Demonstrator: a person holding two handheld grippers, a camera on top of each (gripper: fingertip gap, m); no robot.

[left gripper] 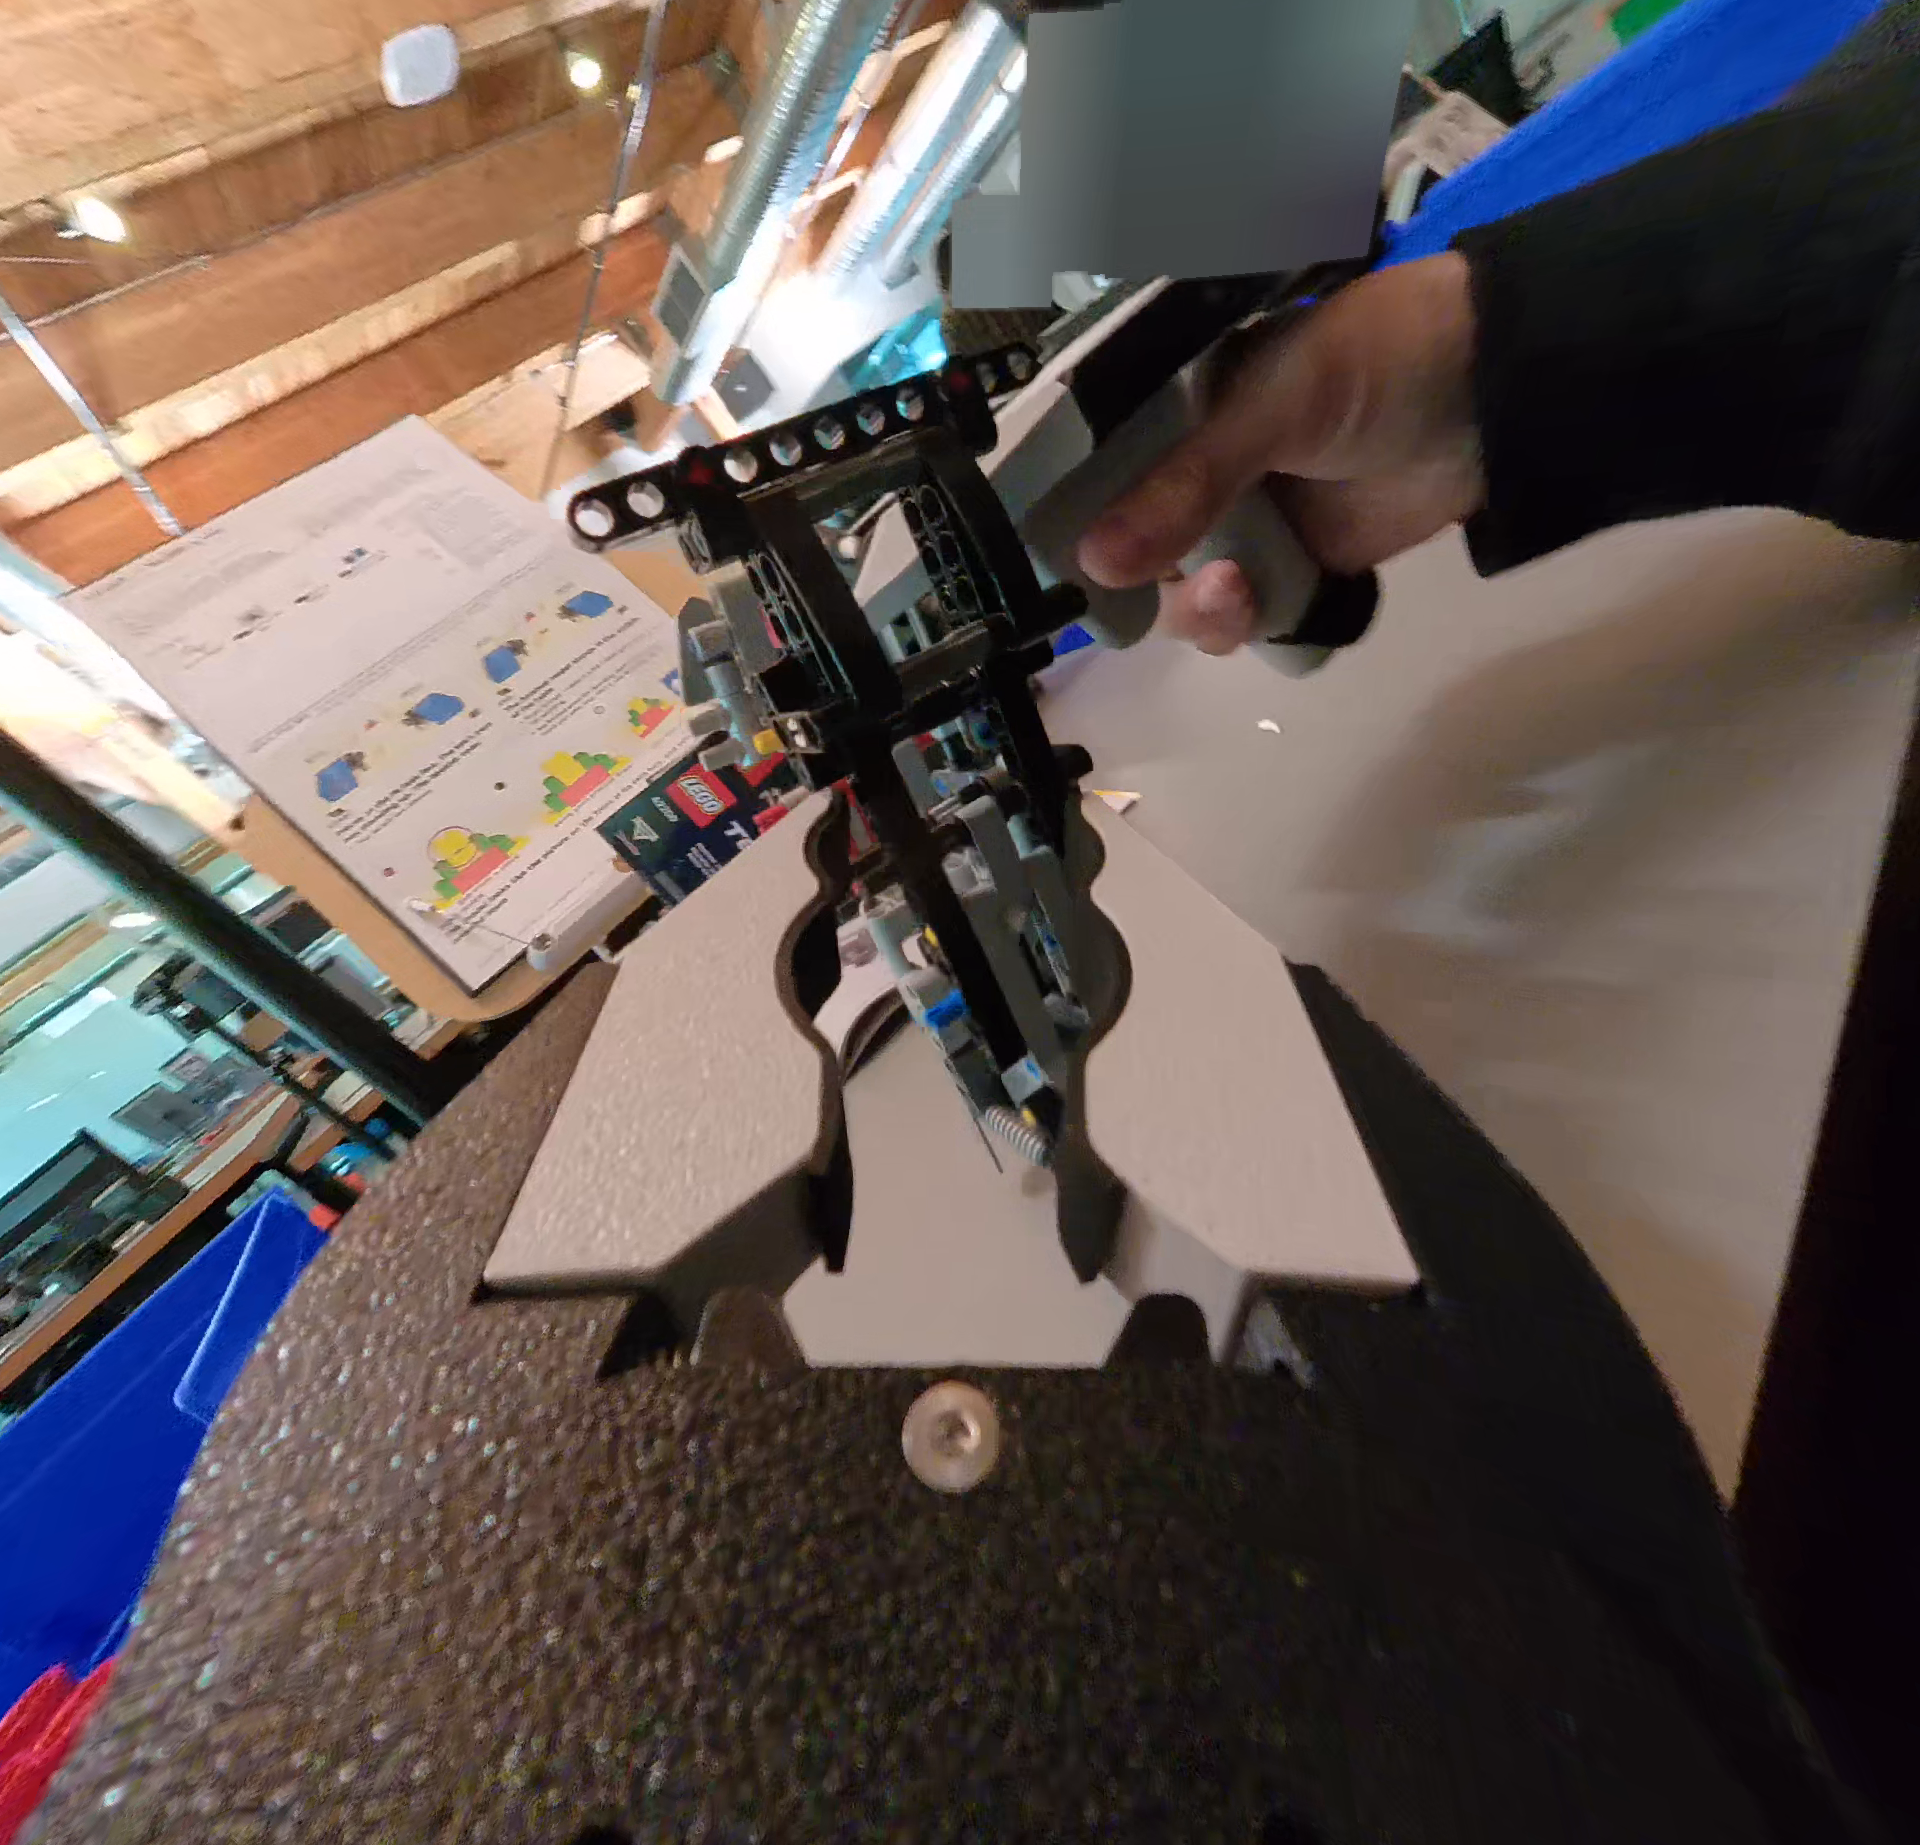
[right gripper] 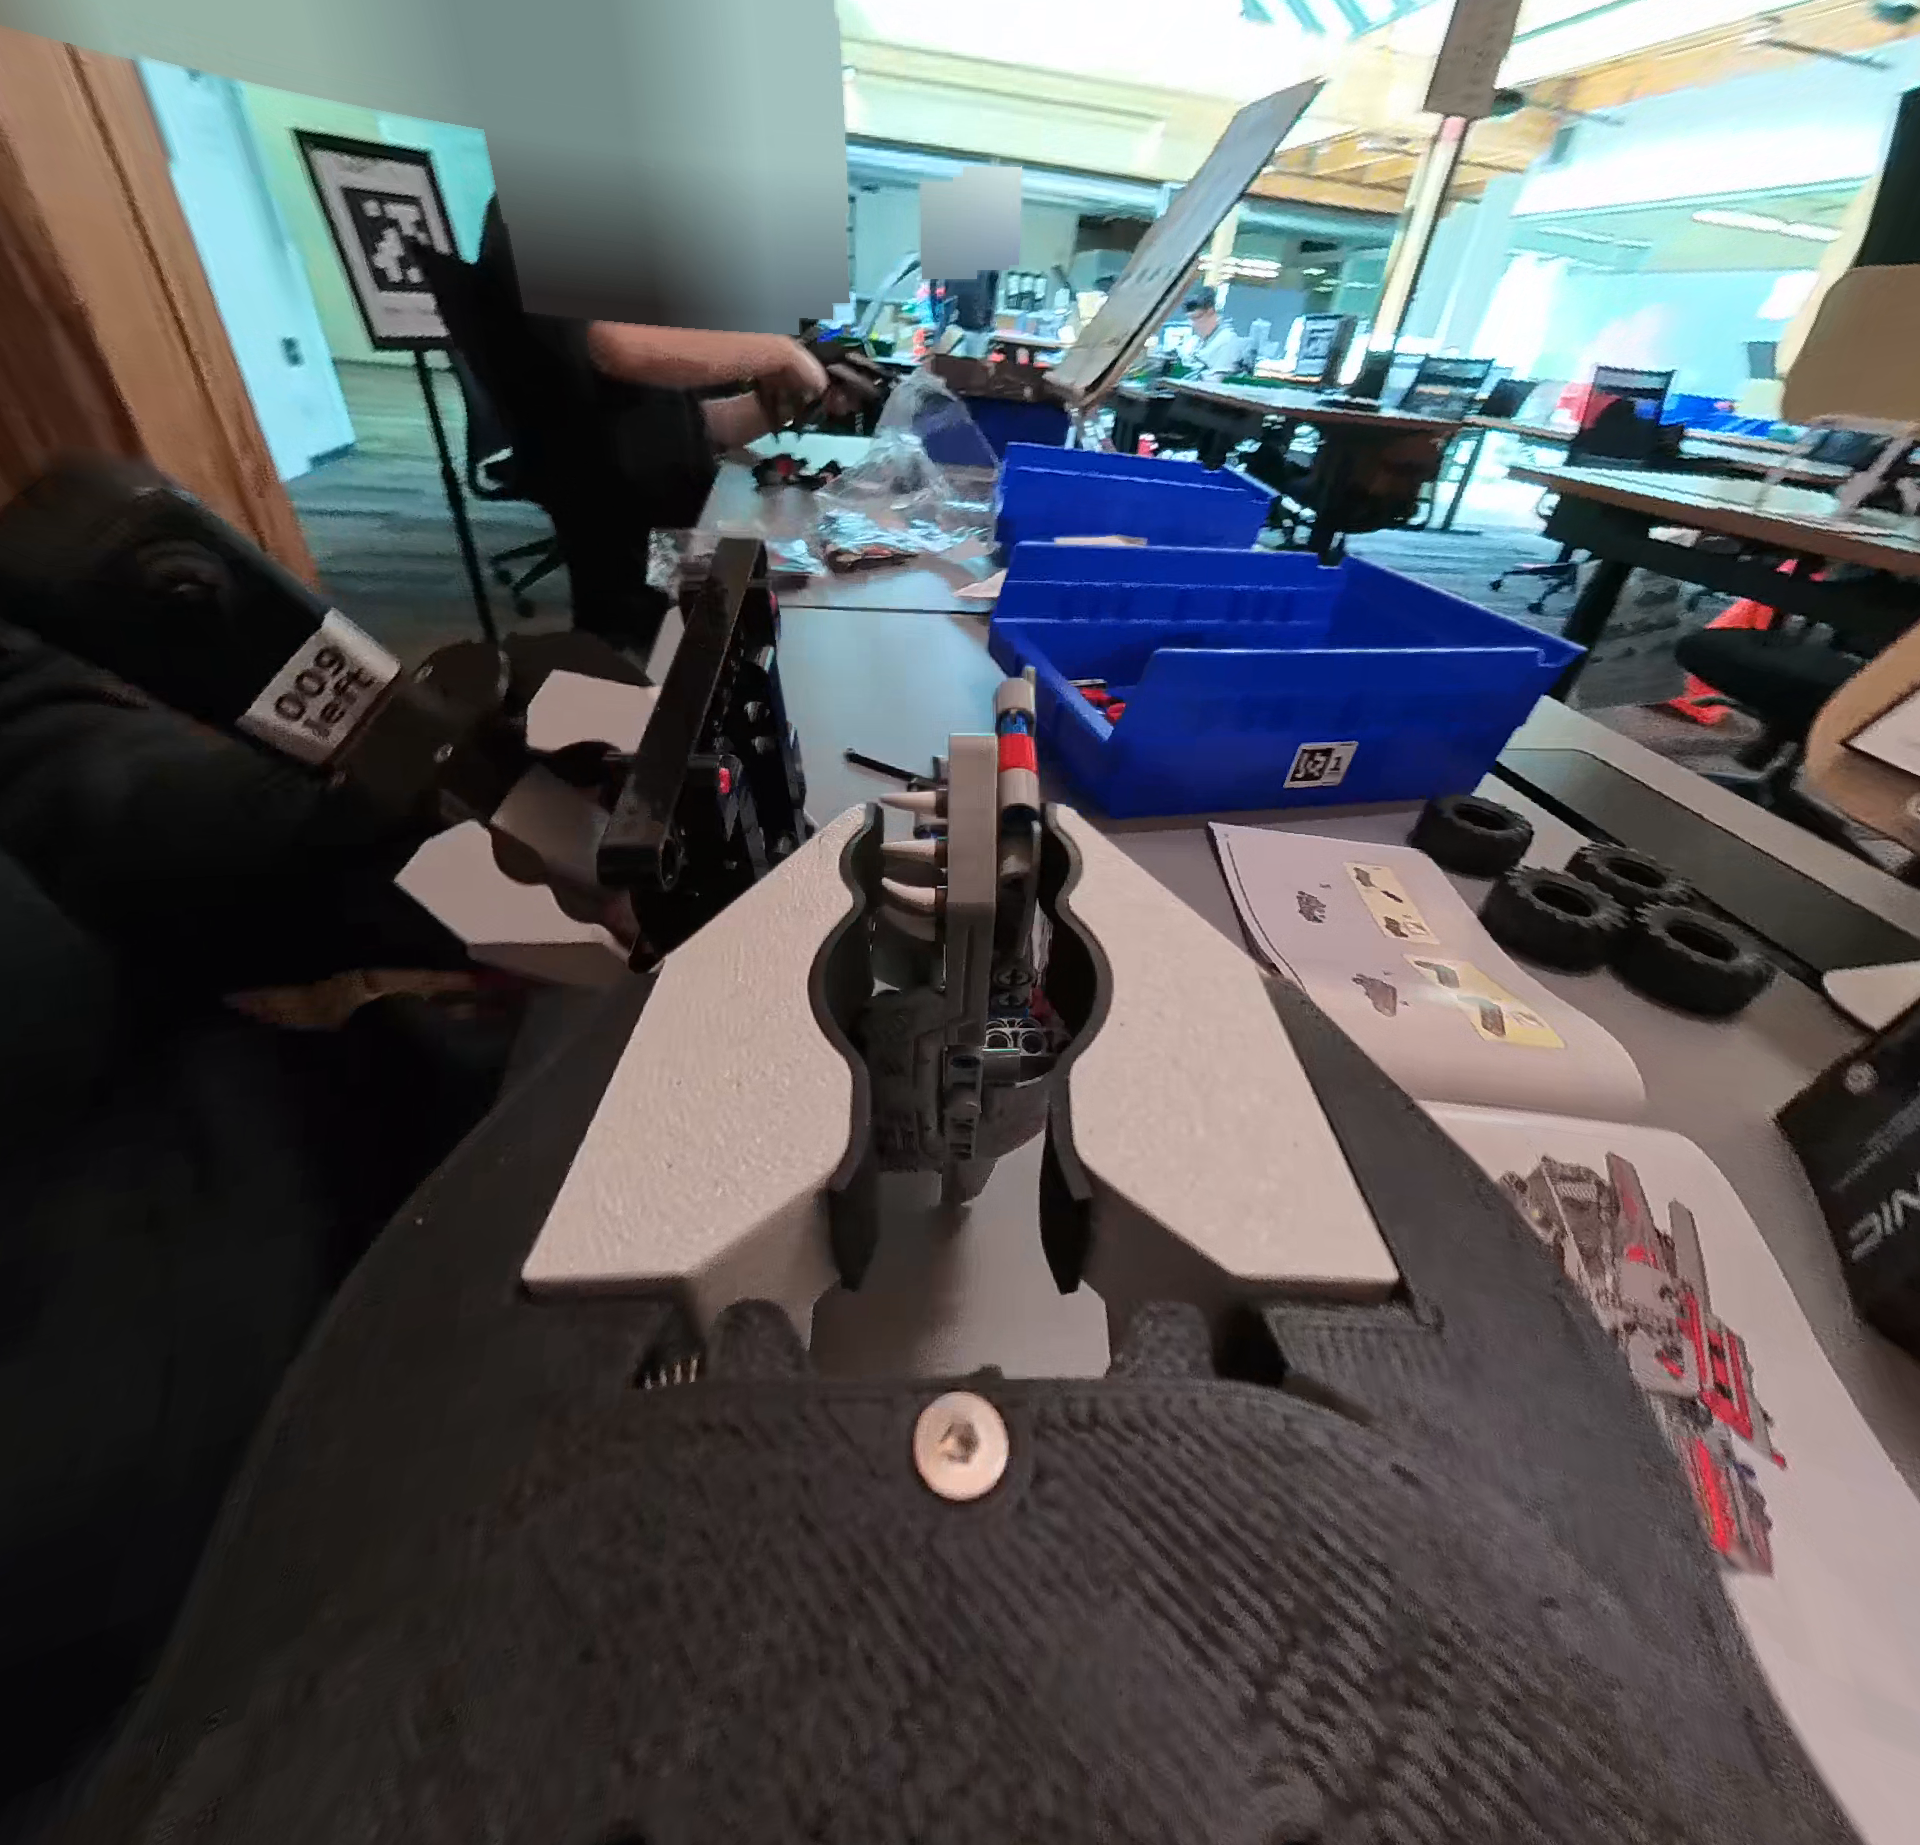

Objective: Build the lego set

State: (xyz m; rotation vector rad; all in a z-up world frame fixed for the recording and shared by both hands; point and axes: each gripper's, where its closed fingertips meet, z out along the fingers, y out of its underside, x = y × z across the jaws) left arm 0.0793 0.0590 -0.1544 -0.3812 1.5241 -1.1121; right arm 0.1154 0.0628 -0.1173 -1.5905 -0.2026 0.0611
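The grey table (right gripper: 904, 694) carries the loose supplies: two blue bins (right gripper: 1247, 652) behind, an open instruction booklet (right gripper: 1382, 943) to the right, and four black tyres (right gripper: 1600, 902) just beyond it.

Above the table, both grippers are raised and each holds part of the lego set. The left gripper (left gripper: 956, 964) has its jaws closed on the large black frame assembly (left gripper: 862, 590), gripping its lower grey-and-black section, so the long holed beam (left gripper: 800, 445) stands at the far end. The right gripper (right gripper: 961, 974) has its jaws closed around a smaller grey sub-assembly (right gripper: 971, 860), whose pale pegs (right gripper: 914, 839) point left towards the frame, with a red-and-blue piece (right gripper: 1016, 746) at its top. In the right wrist view the two parts sit just beside each other, apparently not touching.

The step in hand looks like joining the sub-assembly to the frame. To do it well, the person probably needs to hold the frame steady and square, line the pegs up with the frame's holes before pressing, and push straight along the pegs' axis rather than at a slant. Because the frame is held at one end, a hard sideways push could twist it in the jaws, so pressure should be gentle and even.
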